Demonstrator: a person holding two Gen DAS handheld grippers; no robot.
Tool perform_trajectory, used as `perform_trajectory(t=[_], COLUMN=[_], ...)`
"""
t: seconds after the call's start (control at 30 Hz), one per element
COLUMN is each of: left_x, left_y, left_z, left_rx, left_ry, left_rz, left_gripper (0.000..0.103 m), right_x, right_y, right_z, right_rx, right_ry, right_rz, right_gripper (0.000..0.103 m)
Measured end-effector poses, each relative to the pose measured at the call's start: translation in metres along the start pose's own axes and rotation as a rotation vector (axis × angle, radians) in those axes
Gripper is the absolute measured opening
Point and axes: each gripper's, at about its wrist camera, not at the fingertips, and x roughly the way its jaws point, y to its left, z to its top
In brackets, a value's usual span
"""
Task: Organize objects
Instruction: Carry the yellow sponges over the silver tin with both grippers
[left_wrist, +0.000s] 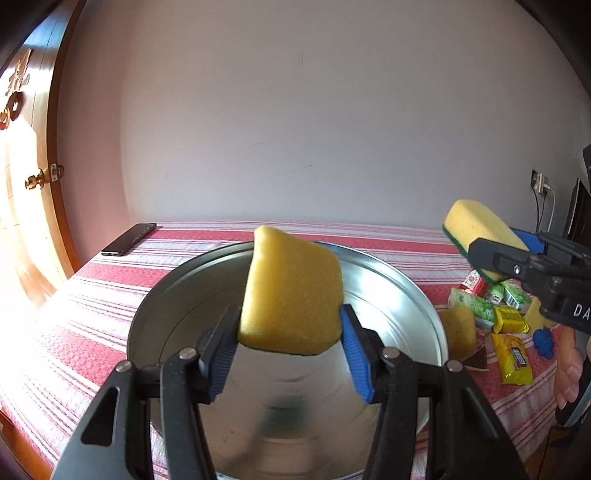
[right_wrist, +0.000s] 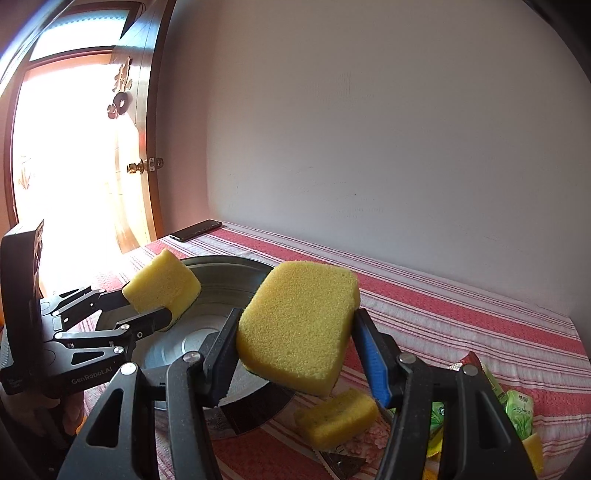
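The left gripper (left_wrist: 290, 347) is clamping a yellow sponge (left_wrist: 291, 291) between its blue pads and holding it in the air over the open metal basin (left_wrist: 391, 291), the jaws pressing on the sponge's two sides. The right gripper (right_wrist: 295, 354) is likewise squeezing a second yellow sponge (right_wrist: 299, 325), which is hanging tilted just beside the basin's rim, on the side away from the doorway (right_wrist: 66, 147). A third, smaller sponge (right_wrist: 336, 417) is lying on the red-and-white striped cloth (right_wrist: 461, 314) close against the basin's outer wall. Further out from the basin on that same side, a cluster of green and yellow snack packets (left_wrist: 506, 314) is sitting on the cloth. Beyond the basin, toward the wall, a dark phone (left_wrist: 129, 239) is resting at the cloth's far corner.
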Motion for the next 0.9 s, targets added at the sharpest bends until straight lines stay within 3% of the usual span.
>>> perform_trajectory(t=[0.43,0.9], left_x=[0.014,0.027], left_y=[0.026,0.044], left_z=[-0.003,-0.003], left_rx=[-0.029,-0.050], left_ry=[0.048,0.089], left_rz=[0.053,0.091], left_gripper=[0.053,0.053], right_x=[0.047,0.083], right_y=[0.035,0.043], right_z=[0.015,0.004], right_rx=[-0.053,-0.068], right_ry=[0.063,0.152], right_rz=[0.062,0.072], right_gripper=[0.061,0.061])
